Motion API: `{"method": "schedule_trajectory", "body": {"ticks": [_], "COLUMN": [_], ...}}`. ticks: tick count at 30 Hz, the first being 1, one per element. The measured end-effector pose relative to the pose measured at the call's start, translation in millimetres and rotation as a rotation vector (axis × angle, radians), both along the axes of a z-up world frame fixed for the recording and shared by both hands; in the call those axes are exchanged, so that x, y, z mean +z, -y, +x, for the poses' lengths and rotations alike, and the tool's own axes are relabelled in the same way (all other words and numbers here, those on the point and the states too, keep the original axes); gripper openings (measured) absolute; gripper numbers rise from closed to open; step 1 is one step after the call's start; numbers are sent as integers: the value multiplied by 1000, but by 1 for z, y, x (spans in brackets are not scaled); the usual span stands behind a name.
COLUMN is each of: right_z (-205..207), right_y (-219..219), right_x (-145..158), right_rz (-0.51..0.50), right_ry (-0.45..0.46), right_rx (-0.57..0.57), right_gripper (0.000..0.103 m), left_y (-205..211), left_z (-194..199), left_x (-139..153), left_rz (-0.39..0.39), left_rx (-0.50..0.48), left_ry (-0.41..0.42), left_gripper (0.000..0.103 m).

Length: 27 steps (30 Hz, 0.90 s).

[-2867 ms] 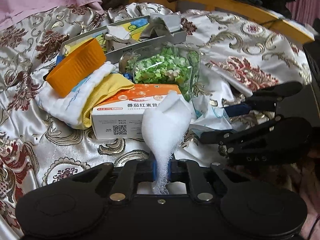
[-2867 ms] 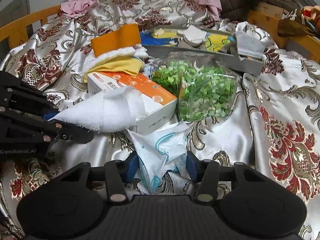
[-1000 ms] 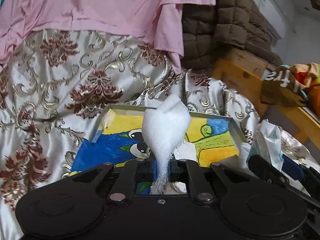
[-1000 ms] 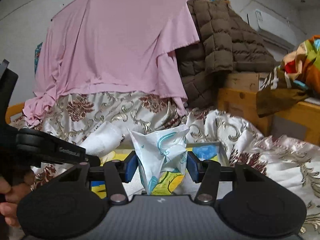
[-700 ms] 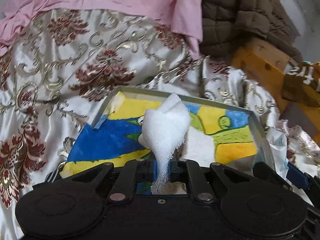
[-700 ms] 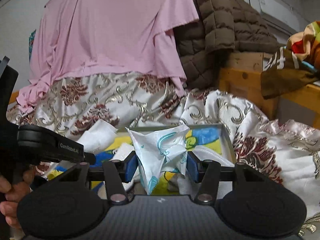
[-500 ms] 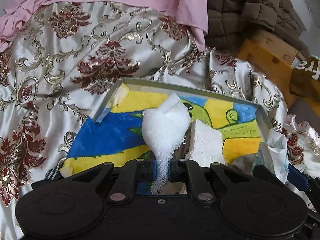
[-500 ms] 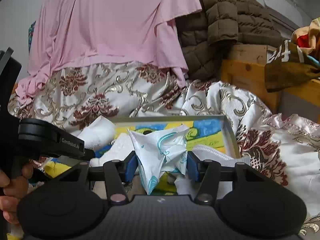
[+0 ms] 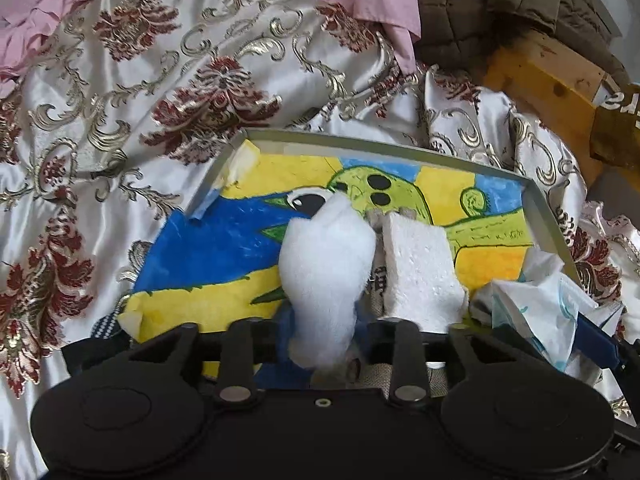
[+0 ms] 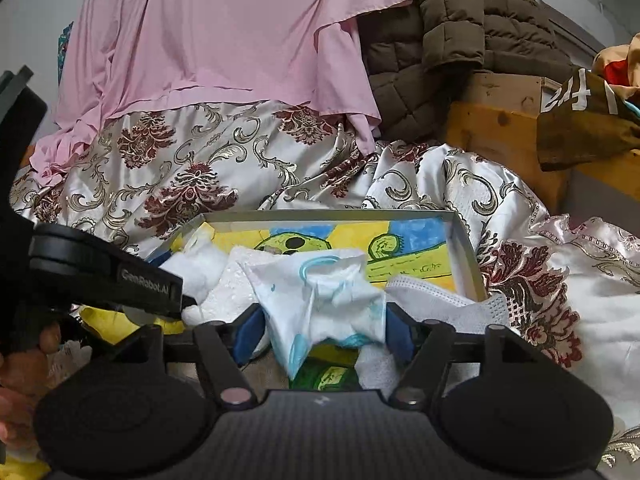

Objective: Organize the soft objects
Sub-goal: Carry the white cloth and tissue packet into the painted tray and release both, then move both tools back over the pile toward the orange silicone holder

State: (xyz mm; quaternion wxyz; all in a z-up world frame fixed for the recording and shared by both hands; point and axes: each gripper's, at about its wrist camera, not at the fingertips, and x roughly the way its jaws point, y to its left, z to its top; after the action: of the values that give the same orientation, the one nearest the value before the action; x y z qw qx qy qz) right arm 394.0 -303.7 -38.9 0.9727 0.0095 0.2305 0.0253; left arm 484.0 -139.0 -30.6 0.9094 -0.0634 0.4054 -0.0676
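A shallow grey tray (image 9: 549,220) with a yellow, blue and green bird picture lies on the patterned bedspread. My left gripper (image 9: 325,334) has its jaws spread; the white gauze wad (image 9: 326,268) sits loose between them over the tray's near edge. A white sponge block (image 9: 418,268) lies in the tray beside it. My right gripper (image 10: 325,330) is open wide; the white tissue pack with blue print (image 10: 320,300) slumps between its fingers over the tray (image 10: 464,248). A white face mask (image 10: 440,300) lies at the tray's right.
A pink garment (image 10: 224,40) and a brown quilted jacket (image 10: 448,32) hang behind the bed. A wooden frame (image 10: 500,128) stands at the right. The bedspread (image 9: 120,120) spreads to the left of the tray.
Both grippers came down toward the tray and opened. The gauze wad and the tissue pack, held tight before, now sit loose between spread fingers.
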Motion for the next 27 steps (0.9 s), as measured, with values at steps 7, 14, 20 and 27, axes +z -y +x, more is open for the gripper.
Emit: {"method": "schedule_trajectory", "body": {"ticks": [7, 14, 20, 27], "right_z": [-12, -36, -65, -107], "right_y": [2, 2, 11, 21], "right_x": [11, 33, 54, 78], "right_rz": [3, 2, 77, 188], "right_ry": [15, 81, 156, 267], "right_rx": [12, -3, -22, -26], "right_gripper": [84, 93, 100, 103], "left_y": [-12, -24, -38, -53], "left_z": [-14, -35, -66, -115], "left_x": [16, 38, 62, 87], "left_rz": [-37, -76, -108, -144], "left_rx": [43, 62, 34, 16], "left_ry": [37, 74, 128, 214], "left_gripper": [69, 75, 84, 99]}}
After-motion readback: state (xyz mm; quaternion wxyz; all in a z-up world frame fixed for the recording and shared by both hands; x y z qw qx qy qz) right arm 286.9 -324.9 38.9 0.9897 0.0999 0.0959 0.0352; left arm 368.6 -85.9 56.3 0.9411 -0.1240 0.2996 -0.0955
